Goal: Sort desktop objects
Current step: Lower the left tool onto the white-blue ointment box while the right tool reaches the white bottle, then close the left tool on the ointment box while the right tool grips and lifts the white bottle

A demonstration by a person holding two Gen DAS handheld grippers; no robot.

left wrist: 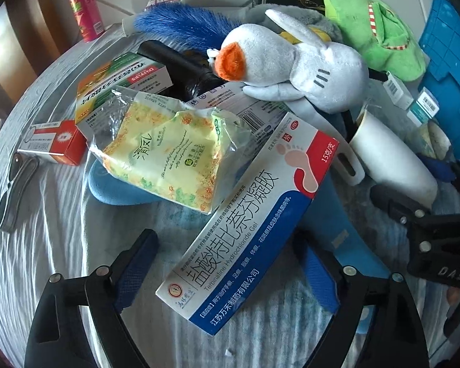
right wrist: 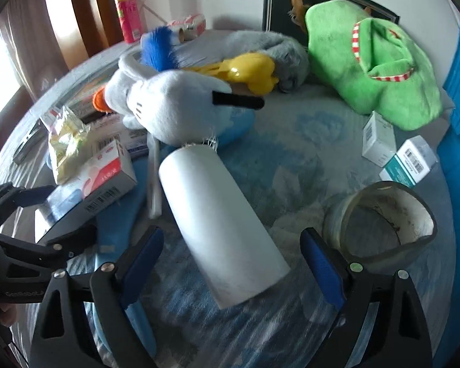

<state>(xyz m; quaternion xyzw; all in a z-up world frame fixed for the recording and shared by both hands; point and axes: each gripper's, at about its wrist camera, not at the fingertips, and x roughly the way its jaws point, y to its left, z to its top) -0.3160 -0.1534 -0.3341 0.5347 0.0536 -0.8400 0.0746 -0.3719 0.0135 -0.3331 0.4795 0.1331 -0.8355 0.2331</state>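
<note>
A long white, blue and red medicine box (left wrist: 245,230) lies slanted on the pile, its near end between the fingers of my left gripper (left wrist: 225,237). The blue pads stand off its sides, so that gripper is open. A white roll (right wrist: 220,230) lies on the cloth, and my right gripper (right wrist: 231,231) straddles its near end with small gaps at both pads, open. A grey plush bird with an orange beak (left wrist: 291,67) rests on the clutter behind. A yellow tissue packet (left wrist: 168,156) leans against the medicine box.
A green plush (right wrist: 371,70), two small boxes (right wrist: 378,138), a dirty grey cup (right wrist: 380,224) and a blue crate (left wrist: 454,76) sit to the right. At the left are a green-orange box (left wrist: 119,86), a red-white box (left wrist: 55,141), a pink can (left wrist: 84,12) and the round table's edge (left wrist: 3,128).
</note>
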